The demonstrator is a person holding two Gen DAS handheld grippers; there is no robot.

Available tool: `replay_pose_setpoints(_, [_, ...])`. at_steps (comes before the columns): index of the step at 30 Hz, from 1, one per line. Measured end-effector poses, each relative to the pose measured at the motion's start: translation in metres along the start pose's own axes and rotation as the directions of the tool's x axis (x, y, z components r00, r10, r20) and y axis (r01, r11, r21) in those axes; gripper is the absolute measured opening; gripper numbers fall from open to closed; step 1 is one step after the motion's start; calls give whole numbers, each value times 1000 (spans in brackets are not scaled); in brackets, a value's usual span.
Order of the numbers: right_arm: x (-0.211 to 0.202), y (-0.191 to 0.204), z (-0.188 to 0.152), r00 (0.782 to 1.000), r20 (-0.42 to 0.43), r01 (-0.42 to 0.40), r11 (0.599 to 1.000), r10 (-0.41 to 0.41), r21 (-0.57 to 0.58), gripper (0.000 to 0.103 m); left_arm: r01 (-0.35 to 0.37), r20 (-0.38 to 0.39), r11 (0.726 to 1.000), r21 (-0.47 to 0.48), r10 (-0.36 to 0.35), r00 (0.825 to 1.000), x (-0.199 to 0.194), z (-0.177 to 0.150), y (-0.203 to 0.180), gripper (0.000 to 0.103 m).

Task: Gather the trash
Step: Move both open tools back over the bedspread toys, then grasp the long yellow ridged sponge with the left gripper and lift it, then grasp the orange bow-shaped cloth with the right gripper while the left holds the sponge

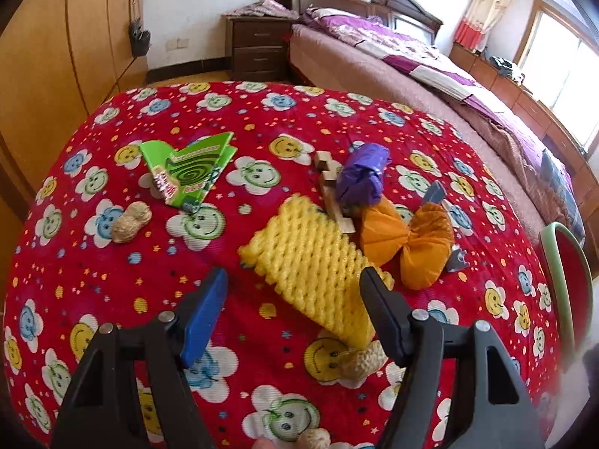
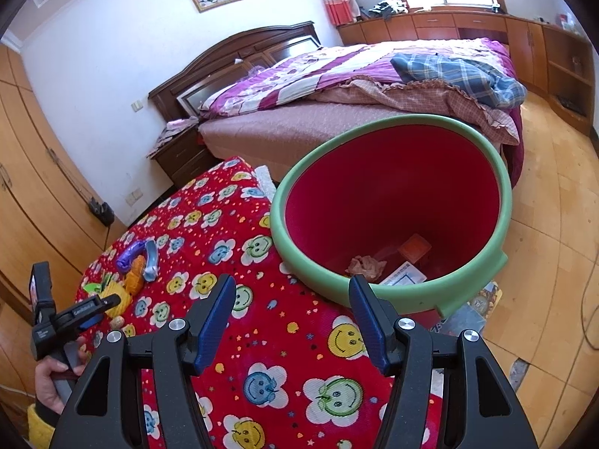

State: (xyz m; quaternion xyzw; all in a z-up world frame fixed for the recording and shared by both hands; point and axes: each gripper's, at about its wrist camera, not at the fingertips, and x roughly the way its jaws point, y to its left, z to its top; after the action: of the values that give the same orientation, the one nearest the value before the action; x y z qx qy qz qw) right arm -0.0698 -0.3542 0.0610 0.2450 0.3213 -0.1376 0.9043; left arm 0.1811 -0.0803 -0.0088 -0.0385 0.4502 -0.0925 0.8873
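A yellow foam net lies on the red smiley-print cloth. My left gripper hovers open just over the net's near end, and its pads do not press on it. Behind the net lie an orange wrapper, a purple bag, a wooden piece and green packaging. Peanuts rest at the left and by the net's near corner. My right gripper stands open and empty in front of the green-rimmed red bin.
The bin stands off the table's right edge and holds crumpled paper and an orange box. A hand holds the left gripper at the lower left. A bed, a nightstand and a wardrobe surround the table.
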Motion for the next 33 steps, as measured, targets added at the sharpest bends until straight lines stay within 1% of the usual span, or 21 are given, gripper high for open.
replay_pose_setpoints(2, [1, 5, -1, 1000, -6, -3, 1000, 3, -11, 64, 1, 10, 1000, 7, -1, 1000, 0, -3, 0, 72])
replay_pose_setpoints(3, [1, 8, -1, 1000, -8, -6, 1000, 6, -18, 64, 15, 11, 1000, 4, -15, 1000, 0, -2, -2, 71])
replay_pose_setpoints(4, [1, 13, -1, 1000, -10, -11, 1000, 10, -27, 64, 50, 5, 999, -4, -50, 999, 1, -3, -2, 67])
replay_pose_setpoints(5, [2, 16, -1, 1000, -11, -13, 999, 13, -37, 64, 61, 6, 998, -7, -61, 998, 1, -2, -4, 62])
replay_pose_setpoints(6, [2, 20, -1, 1000, -12, -16, 999, 15, -47, 64, 65, 11, 998, -10, -65, 998, 0, -3, -4, 61])
replay_pose_setpoints(7, [3, 25, 0, 1000, -14, -19, 998, 18, -60, 64, 73, 14, 997, -10, -73, 997, 0, -3, -5, 56])
replay_pose_setpoints(8, [4, 29, 0, 1000, -16, -21, 997, 20, -68, 64, 89, 18, 996, -8, -89, 996, -1, -3, -5, 46])
replay_pose_setpoints(9, [5, 32, 0, 1000, -19, -23, 997, 22, -76, 64, 118, 15, 993, -8, -117, 993, -1, -4, -5, 41])
replay_pose_setpoints(11, [8, 41, 1, 999, -27, -30, 995, 27, -94, 64, 183, -1, 983, -23, -183, 983, 0, -5, -6, 21])
replay_pose_setpoints(13, [12, 51, 1, 999, -38, -37, 993, 33, -114, 64, 223, 5, 975, -21, -223, 975, -3, -6, -7, 13])
replay_pose_setpoints(18, [25, 75, 3, 997, -64, -58, 985, 48, -165, 64, 258, 31, 966, 4, -258, 966, -16, -4, -6, 11])
replay_pose_setpoints(21, [34, 93, 4, 994, -80, -83, 977, 68, -197, 64, 229, 56, 973, 24, -230, 972, -27, 5, 1, 11])
replay_pose_setpoints(23, [41, 107, 5, 992, -90, -105, 970, 86, -221, 64, 188, 76, 981, 38, -191, 979, -33, 14, 8, 11])
replay_pose_setpoints(26, [54, 129, 4, 987, -108, -141, 956, 117, -256, 64, 107, 129, 994, 35, -111, 985, -43, 25, 29, 11])
replay_pose_setpoints(29, [67, 150, 2, 980, -129, -185, 943, 155, -277, 64, 31, 167, 999, 19, -34, 985, -45, 31, 49, 11])
replay_pose_setpoints(32, [84, 170, -3, 966, -165, -238, 928, 197, -286, 64, 7, 177, 1000, -14, -5, 984, -39, 32, 64, 11])
replay_pose_setpoints(33, [89, 177, -5, 962, -176, -253, 924, 209, -287, 61, 7, 177, 1000, -26, -2, 984, -36, 31, 67, 11])
